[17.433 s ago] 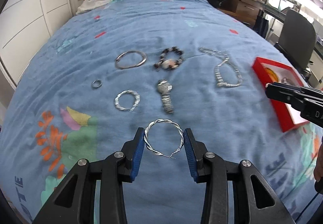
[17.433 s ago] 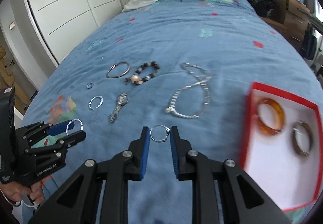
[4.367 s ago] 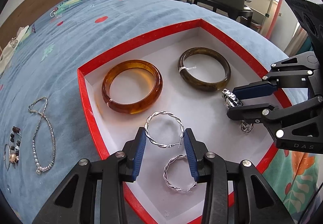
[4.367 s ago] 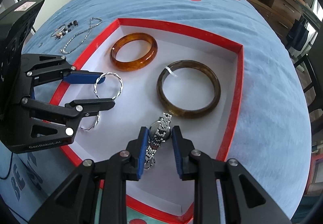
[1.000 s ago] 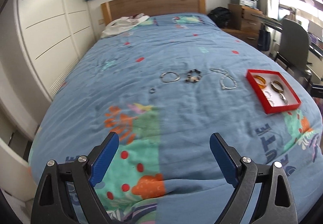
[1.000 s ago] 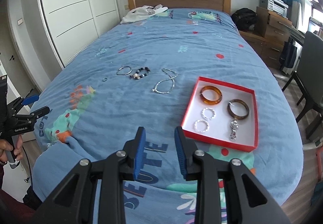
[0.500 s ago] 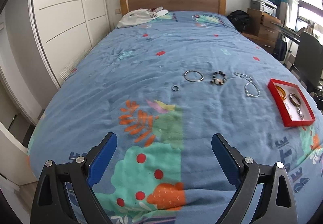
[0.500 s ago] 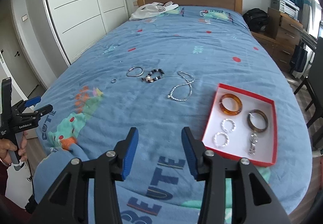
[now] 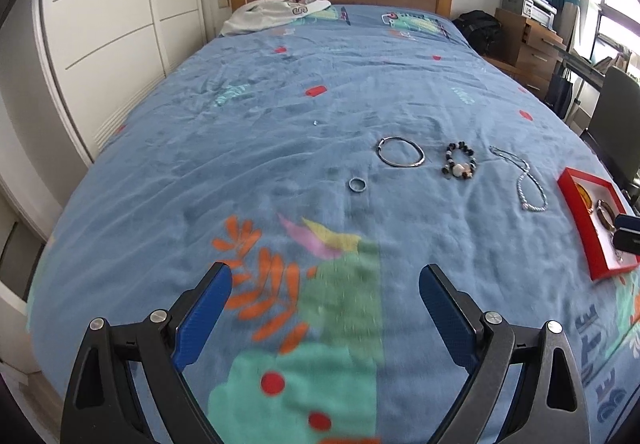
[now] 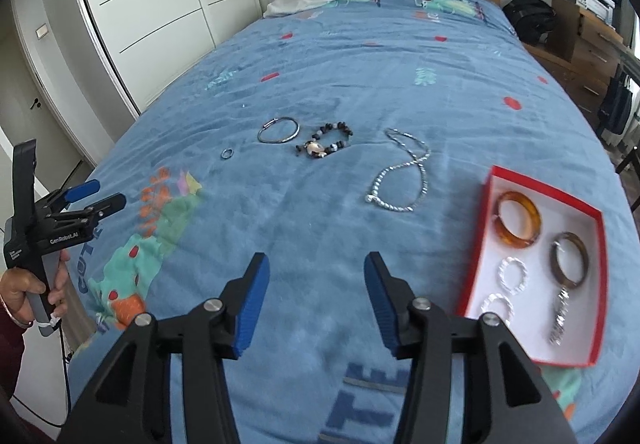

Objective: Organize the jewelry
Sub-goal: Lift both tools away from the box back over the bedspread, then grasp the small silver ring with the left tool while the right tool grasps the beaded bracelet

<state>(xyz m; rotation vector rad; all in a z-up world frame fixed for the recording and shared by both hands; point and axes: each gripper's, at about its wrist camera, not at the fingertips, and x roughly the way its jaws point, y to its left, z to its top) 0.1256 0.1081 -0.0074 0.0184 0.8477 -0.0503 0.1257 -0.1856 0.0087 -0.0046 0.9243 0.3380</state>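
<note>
Left gripper jaws wide, empty; right gripper jaws opening, empty. Ring, bangle, beaded bracelet and chain lie loose on bed, likely next for the red box.

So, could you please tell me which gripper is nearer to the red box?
Right. The right gripper hangs just beside the red box, jaws opening with nothing between them. The left gripper is open over the bedspread's coloured print, far across from it.

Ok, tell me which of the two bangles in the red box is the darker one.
The brown bangle, nearer the box's right wall, just above the watch. The other bangle is translucent orange amber.
</note>
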